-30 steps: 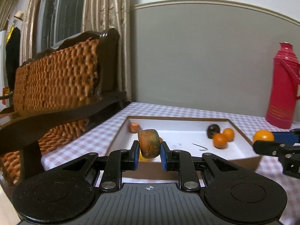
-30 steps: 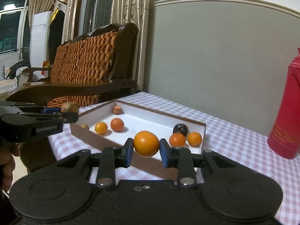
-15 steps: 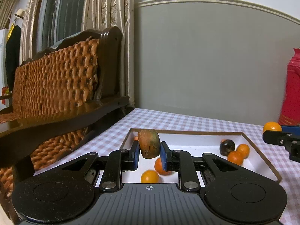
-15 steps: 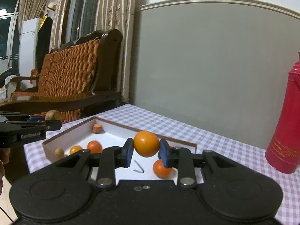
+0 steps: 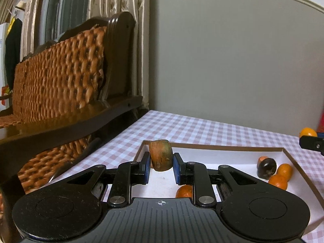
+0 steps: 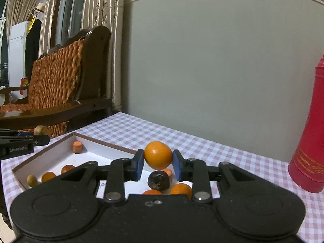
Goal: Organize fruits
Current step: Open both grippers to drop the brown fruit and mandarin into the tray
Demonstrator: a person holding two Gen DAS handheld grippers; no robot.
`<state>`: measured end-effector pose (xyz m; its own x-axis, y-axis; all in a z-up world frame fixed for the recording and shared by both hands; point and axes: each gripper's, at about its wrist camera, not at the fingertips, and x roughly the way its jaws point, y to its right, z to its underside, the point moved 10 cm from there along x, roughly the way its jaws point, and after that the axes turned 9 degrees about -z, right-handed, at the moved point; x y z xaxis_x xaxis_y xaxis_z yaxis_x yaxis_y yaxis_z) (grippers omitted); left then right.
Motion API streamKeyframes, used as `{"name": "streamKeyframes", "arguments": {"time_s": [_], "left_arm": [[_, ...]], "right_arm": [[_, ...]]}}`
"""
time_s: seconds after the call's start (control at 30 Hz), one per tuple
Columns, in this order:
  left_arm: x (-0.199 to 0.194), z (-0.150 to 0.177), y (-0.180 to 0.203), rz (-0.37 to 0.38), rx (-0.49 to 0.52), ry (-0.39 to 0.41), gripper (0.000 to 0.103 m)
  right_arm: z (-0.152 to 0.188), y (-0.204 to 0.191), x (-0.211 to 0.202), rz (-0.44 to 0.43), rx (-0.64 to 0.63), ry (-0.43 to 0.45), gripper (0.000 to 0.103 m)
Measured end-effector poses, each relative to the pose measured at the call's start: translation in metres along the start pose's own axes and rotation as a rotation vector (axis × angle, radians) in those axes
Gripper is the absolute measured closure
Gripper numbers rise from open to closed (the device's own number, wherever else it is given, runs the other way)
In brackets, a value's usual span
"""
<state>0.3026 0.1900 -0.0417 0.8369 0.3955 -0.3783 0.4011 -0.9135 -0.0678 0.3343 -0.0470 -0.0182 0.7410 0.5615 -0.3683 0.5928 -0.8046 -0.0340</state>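
Orange skin fills the gap of my right gripper (image 6: 158,163): its blue pads are clamped on an orange (image 6: 158,155), held in the air above the right end of the shallow white box (image 6: 95,140) on the checked tablecloth (image 6: 232,158). My left gripper (image 5: 161,169) is closed on a stubby brown-orange fruit with a greenish patch (image 5: 161,155), carried over the box's left far corner as the left wrist view shows it. So both tongs are narrow and loaded, neither piece set down yet.

As I judge it, the sorting is well under way but not finished. Inside the box I see two loose groups. At the right end lie a dark, almost black fruit (image 6: 158,180), two small oranges (image 5: 281,175) beside it and a reddish piece just behind. Toward the left end lie two more small oranges (image 6: 57,173), a pale yellowish fruit (image 6: 31,179) against the near wall, and a cut reddish-orange piece (image 6: 77,146) in the far corner. No dividers show, so any order has to come from placement alone.

What is left, I think, is to lower these two pieces into their groups and let go. I see no loose fruit on the cloth outside the box, though much of the near table is hidden behind the gripper bodies. A red thermos (image 6: 309,141) stands on the table well apart to the right.
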Motion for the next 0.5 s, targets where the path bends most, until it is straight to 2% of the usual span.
{"name": "streamKeyframes", "arguments": {"time_s": [0.07,0.1,0.13,0.17,0.2,0.23,0.27,0.5], "left_arm": [[0.010,0.000,0.002,0.010,0.002,-0.015,0.080],[0.012,0.001,0.004,0.014,0.010,-0.020,0.072],[0.010,0.001,0.002,0.006,0.013,0.003,0.022],[0.005,0.001,-0.003,-0.027,0.008,0.038,0.001],[-0.001,0.001,-0.007,-0.048,0.004,0.081,0.001],[-0.003,0.002,-0.006,-0.038,0.016,0.080,0.001],[-0.004,0.003,-0.004,-0.034,0.026,0.076,0.001],[-0.011,0.004,-0.002,-0.026,0.034,0.086,0.000]], "right_arm": [[0.000,0.003,0.008,-0.013,0.014,-0.008,0.081],[0.003,0.003,0.017,-0.043,0.019,-0.029,0.074],[0.007,0.007,0.025,-0.033,0.018,-0.061,0.059],[0.013,0.015,0.032,0.031,0.033,-0.091,0.011],[0.015,0.022,0.030,0.084,0.045,-0.062,0.005],[0.015,0.022,0.028,0.070,0.052,-0.031,0.008],[0.019,0.017,0.029,0.021,0.056,-0.050,0.010],[0.017,-0.003,0.020,0.011,0.022,-0.015,0.009]]}}
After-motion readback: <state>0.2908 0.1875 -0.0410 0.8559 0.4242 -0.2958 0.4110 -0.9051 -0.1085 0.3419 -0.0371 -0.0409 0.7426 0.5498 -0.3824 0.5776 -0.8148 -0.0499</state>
